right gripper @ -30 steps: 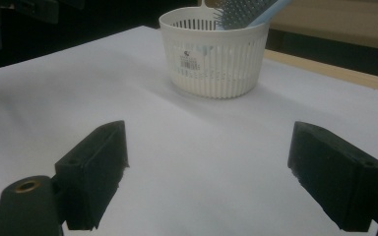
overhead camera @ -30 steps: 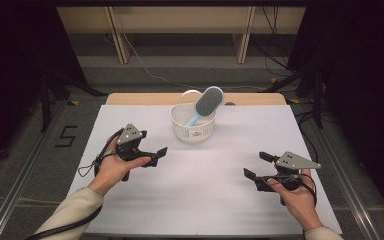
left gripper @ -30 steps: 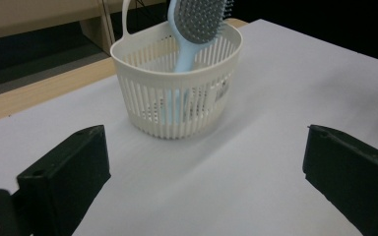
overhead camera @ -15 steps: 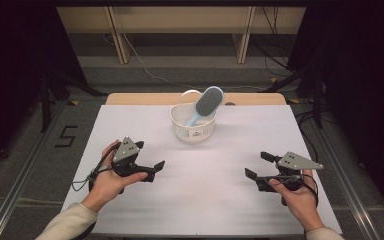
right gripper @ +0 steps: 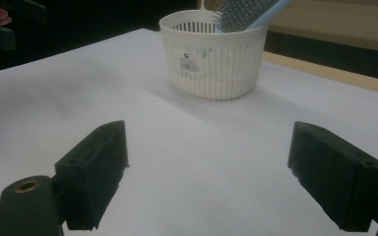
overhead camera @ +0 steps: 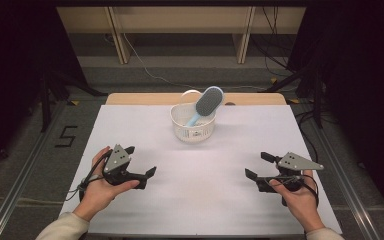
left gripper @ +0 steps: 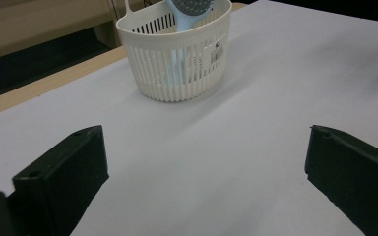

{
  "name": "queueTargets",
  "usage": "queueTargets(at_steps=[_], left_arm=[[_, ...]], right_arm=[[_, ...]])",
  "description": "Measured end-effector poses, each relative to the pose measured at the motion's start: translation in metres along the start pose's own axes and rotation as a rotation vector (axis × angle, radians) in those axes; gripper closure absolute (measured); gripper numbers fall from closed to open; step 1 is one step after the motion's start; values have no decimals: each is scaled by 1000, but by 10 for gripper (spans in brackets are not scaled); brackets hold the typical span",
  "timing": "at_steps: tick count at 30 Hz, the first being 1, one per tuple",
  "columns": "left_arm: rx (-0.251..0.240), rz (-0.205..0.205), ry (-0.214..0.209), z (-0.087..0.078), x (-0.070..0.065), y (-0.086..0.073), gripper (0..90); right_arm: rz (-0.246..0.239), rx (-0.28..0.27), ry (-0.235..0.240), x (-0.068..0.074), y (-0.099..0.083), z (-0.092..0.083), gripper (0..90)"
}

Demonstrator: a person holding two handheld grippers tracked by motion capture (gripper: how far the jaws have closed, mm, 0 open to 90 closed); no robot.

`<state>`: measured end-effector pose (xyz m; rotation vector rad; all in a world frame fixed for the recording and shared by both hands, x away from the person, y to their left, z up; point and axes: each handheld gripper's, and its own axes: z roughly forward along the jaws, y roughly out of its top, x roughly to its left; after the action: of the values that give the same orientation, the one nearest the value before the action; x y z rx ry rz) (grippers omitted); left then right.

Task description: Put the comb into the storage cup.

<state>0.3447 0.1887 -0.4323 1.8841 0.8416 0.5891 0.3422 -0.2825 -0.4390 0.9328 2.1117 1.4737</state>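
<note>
A white slotted basket [overhead camera: 192, 126] stands at the far middle of the white table, with a light blue hairbrush [overhead camera: 208, 103] leaning in it, bristle head up and sticking out over the rim. The basket [left gripper: 179, 59] and the brush [left gripper: 189, 6] lie ahead of the left gripper's jaws; in the right gripper view the basket [right gripper: 215, 56] holds the brush [right gripper: 243, 12] too. My left gripper [overhead camera: 141, 161] rests open at the near left, nothing between its jaws. My right gripper [overhead camera: 259, 165] sits open at the near right, also holding nothing.
The table's white cover [overhead camera: 205, 170] stretches bare between both grippers and the basket. A wooden strip [overhead camera: 145, 98] runs along the far edge. Dark floor with cables and stand legs surrounds the table, and a "5" mark [overhead camera: 66, 136] lies on the floor at left.
My left gripper has drawn back toward the near left edge of the table, staying open. The right gripper, basket and brush have barely moved.
</note>
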Motion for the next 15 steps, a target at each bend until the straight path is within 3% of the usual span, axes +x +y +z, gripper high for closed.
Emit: queueTargets(at_steps=[15], left_arm=[[26,-13,48,-3,10,-12,21]], right_arm=[[-1,6,-1,0,-1,1,158]])
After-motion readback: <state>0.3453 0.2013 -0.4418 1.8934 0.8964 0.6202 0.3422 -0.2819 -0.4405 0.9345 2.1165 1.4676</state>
